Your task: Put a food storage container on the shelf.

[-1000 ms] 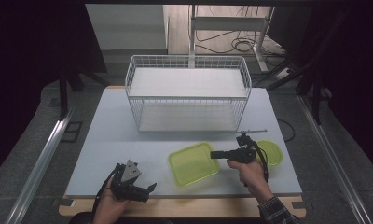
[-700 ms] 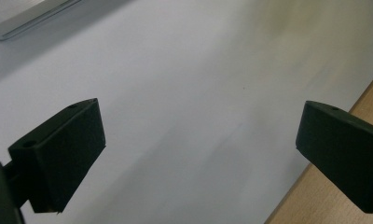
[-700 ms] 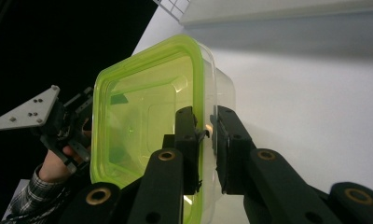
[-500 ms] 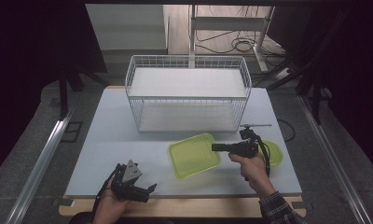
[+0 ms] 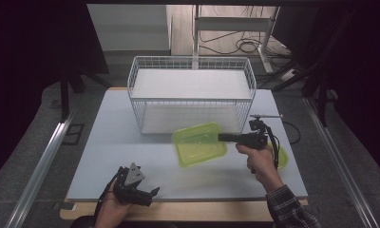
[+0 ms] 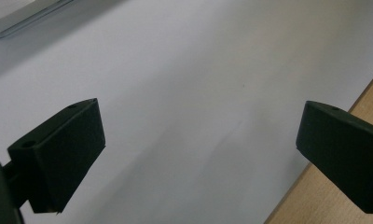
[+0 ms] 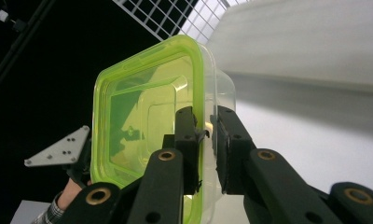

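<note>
Box (image 5: 197, 144): see-through plastic, lime-green, rectangular with rounded corners and a raised rim; shallow, open side up in the high view, nothing seen inside.
Box up close (image 7: 147, 121): green glow through the wall, stepped panel moulded into the base, clear paler edge toward the right of the right gripper view.
Box place: in front of the wire basket (image 5: 191, 95), toward the right half of the counter (image 5: 107, 142); whether lifted or resting, cannot tell from the high view.
Right tool (image 5: 224, 137): clamped on the box's right rim, one jaw inside the wall, one outside; jaws nearly together with the thin wall between (image 7: 204, 140).
Right hand (image 5: 260, 159): wrapped round the handle, checked sleeve at the wrist.
Green lid (image 5: 281, 156): flat on the counter just beyond the right hand, partly hidden by it.
Left tool (image 5: 147, 194): at the near left edge of the counter, jaws wide apart, bare white surface between them (image 6: 198, 140).
Wire basket: white, open-topped, at the back of the counter.
</note>
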